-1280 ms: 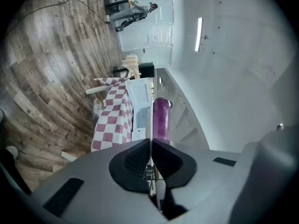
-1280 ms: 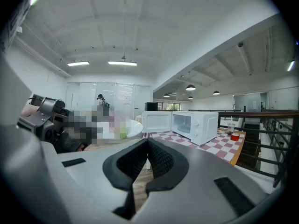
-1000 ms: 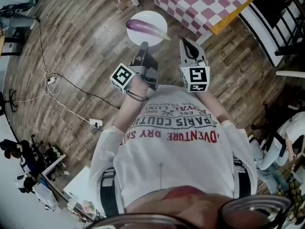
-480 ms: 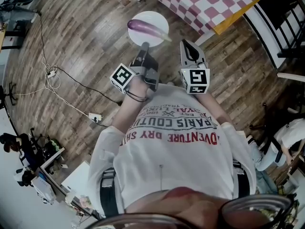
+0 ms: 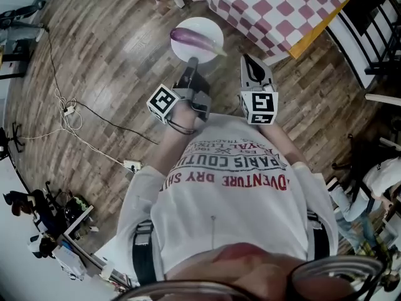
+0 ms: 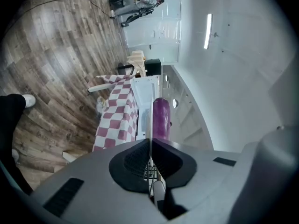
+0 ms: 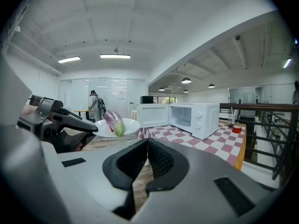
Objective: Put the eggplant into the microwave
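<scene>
A purple eggplant [image 5: 195, 38] lies on a white plate [image 5: 187, 52] held out over the wooden floor. My left gripper [image 5: 192, 63] is shut on the plate's near rim. From the left gripper view the plate [image 6: 150, 125] shows edge-on, with the eggplant [image 6: 161, 118] beyond the jaws. My right gripper [image 5: 248, 60] hangs beside it, shut and empty. The right gripper view shows the eggplant [image 7: 113, 122] on the plate [image 7: 129, 124], the left gripper [image 7: 91, 126] at its rim, and a white microwave [image 7: 194, 118] on the table, its door [image 7: 152, 115] swung open.
The table with a red-and-white checked cloth [image 5: 276, 5] stands ahead to the right; a red cup [image 7: 237, 129] sits near its far end. A black railing [image 5: 376, 36] runs on the right. Cables [image 5: 66, 105] trail across the floor at left. A person [image 5: 382, 174] stands at right.
Both grippers and the plate with the eggplant have shifted slightly rightward toward the checked table. The left grip on the plate is unchanged.
</scene>
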`<state>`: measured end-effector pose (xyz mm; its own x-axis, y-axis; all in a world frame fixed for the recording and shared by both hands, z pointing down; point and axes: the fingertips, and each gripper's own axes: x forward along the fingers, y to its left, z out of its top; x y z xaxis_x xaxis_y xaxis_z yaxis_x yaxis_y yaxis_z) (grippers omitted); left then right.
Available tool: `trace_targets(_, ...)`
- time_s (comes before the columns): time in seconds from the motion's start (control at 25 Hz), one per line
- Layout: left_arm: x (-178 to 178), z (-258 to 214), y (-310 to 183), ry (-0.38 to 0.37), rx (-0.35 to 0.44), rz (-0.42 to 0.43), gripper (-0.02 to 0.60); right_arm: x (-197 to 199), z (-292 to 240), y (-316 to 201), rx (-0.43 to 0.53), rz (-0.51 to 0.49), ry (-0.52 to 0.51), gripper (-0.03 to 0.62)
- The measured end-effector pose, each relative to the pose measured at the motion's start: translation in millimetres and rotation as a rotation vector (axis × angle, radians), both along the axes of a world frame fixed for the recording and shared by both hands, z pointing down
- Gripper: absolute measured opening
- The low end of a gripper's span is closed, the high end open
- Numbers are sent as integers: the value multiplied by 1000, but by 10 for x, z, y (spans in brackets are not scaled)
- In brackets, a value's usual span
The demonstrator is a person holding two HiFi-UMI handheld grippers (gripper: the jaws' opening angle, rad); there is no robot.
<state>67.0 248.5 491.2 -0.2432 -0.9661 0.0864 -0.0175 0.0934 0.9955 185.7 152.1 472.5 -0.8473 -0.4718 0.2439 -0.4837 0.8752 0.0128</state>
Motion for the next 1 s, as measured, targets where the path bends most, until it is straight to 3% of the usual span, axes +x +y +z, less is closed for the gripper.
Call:
trace_targets(0.2, -713, 42, -129, 1, -40, 9, 35, -606, -12, -148, -8, 33, 12, 26)
trace_targets(0.64, -2305, 1, -542, 8, -42, 100, 35, -2112, -21, -466, -21, 139, 34, 26)
trace_targets(0.84, -2780, 44, -664, 9, -60, 123, 35, -2611, -31, -594, -12, 168, 37, 26)
trace_targets(1.0, -2951, 127, -789, 30, -66, 139, 35, -2781, -26, -721, -8, 191, 51, 26)
